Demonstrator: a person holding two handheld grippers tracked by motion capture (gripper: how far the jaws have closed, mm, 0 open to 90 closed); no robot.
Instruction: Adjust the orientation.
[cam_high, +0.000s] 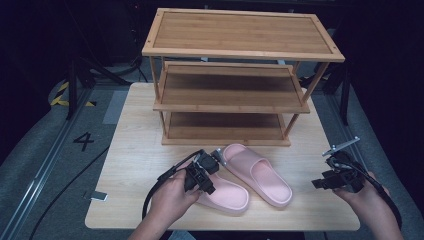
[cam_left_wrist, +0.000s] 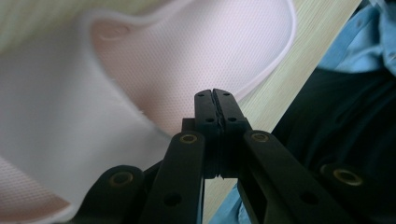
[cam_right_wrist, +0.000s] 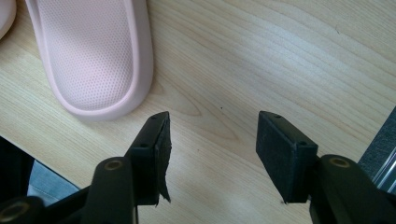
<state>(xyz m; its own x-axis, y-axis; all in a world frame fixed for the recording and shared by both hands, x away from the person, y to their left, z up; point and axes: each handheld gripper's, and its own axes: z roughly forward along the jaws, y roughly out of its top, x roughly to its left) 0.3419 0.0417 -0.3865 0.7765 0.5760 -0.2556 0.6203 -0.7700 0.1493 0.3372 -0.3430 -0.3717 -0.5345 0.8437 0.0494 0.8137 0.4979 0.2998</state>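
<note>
Down at the near edge of the pale wooden table (cam_high: 135, 150), two soft pink foam slide slippers lie side by side, toes pointing away towards the rack. The left pink slipper (cam_high: 225, 195) sits closest to the person and is partly covered by the left gripper (cam_high: 206, 186), which hovers right over it. In the left gripper view its two black jaws are pressed together, nothing caught between them, with the slipper's dotted footbed (cam_left_wrist: 196, 51) just beyond the tips. Whether the tips touch the foam cannot be told. The right pink slipper (cam_high: 257, 172) lies just beside the first, its heel (cam_right_wrist: 91, 60) near the table's front edge. Well apart, at the table's right side, the right gripper (cam_high: 334, 181) hangs over bare wood, its jaws standing apart and empty. Behind the slippers stands a three-tier bamboo shoe rack (cam_high: 240, 35).
</note>
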